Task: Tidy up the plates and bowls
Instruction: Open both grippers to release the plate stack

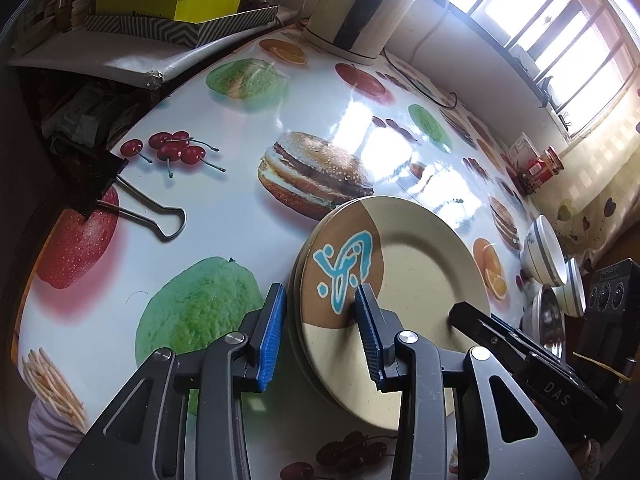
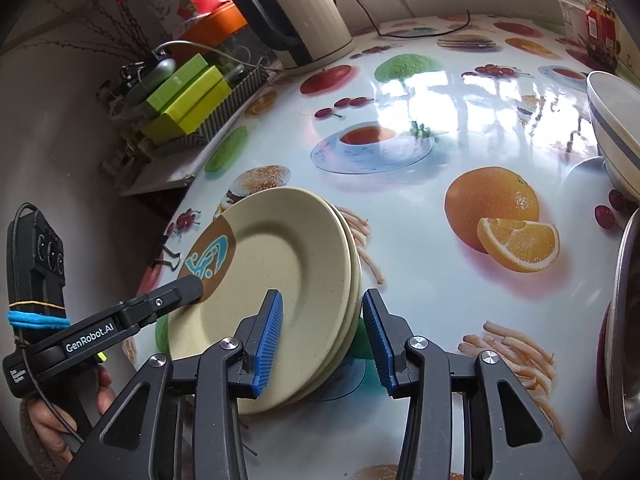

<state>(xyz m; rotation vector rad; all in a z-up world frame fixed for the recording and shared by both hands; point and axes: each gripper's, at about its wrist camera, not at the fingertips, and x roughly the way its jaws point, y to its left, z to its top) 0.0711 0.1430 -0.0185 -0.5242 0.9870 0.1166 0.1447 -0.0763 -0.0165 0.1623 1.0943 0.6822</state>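
The left gripper is held open, its jaws set astride the rim of the plates at the stack's 9 o'clock edge: one blue pad is seen outside the rim, the other above the top plate's face. Whether the pads touch the rim cannot be told. The right gripper is likewise held open, astride the opposite rim at 3 o'clock, with one pad over the plate face and the other outside the stack. The plates are stacked on the table, tilted slightly; the top plate carries a brown patch with a blue emblem. Bowls are placed at 3 o'clock of the stack in the left view, well apart from it. A binder clip is seen at 10 o'clock, a kettle at 12 o'clock, and green boxes at 11 o'clock in the right view.
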